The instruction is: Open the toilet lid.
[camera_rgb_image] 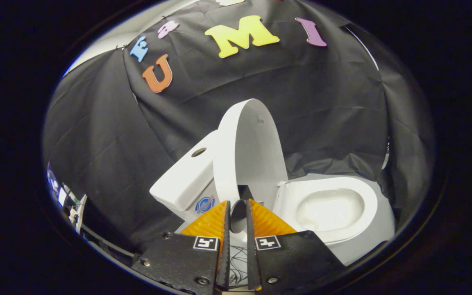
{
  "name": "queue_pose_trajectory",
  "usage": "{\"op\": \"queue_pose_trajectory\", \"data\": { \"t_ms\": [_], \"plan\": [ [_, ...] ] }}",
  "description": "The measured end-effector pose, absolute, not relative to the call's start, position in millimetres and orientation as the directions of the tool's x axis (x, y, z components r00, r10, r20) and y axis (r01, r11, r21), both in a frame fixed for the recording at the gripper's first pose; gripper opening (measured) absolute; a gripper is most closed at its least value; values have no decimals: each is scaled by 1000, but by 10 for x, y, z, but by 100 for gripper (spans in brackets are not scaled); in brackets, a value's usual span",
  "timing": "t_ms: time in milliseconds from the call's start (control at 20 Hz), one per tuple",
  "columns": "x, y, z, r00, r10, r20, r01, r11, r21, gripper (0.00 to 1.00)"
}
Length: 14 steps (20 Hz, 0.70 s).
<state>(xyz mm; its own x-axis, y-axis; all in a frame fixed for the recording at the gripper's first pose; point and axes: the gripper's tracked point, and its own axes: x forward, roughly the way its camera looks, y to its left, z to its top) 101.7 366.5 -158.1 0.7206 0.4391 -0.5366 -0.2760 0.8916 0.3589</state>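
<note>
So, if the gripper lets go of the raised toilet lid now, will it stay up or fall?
The toilet lid stands near upright against the tank, so it probably stays. It looks rigid and smooth, perhaps slippery. The gripper is nearly closed at its lower edge.

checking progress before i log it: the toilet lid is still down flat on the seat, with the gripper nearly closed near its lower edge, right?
Not quite. The gripper view shows the toilet lid raised, standing upright by the tank, with the seat uncovered. The gripper is indeed nearly closed near the lid's lower edge.
</note>
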Motion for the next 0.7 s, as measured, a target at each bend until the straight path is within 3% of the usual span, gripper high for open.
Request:
{"op": "queue_pose_trajectory", "data": {
  "t_ms": [700],
  "plan": [
    [1031, 4099, -1618, 699, 454, -552, -332, 890, 312, 20]
  ]
}}
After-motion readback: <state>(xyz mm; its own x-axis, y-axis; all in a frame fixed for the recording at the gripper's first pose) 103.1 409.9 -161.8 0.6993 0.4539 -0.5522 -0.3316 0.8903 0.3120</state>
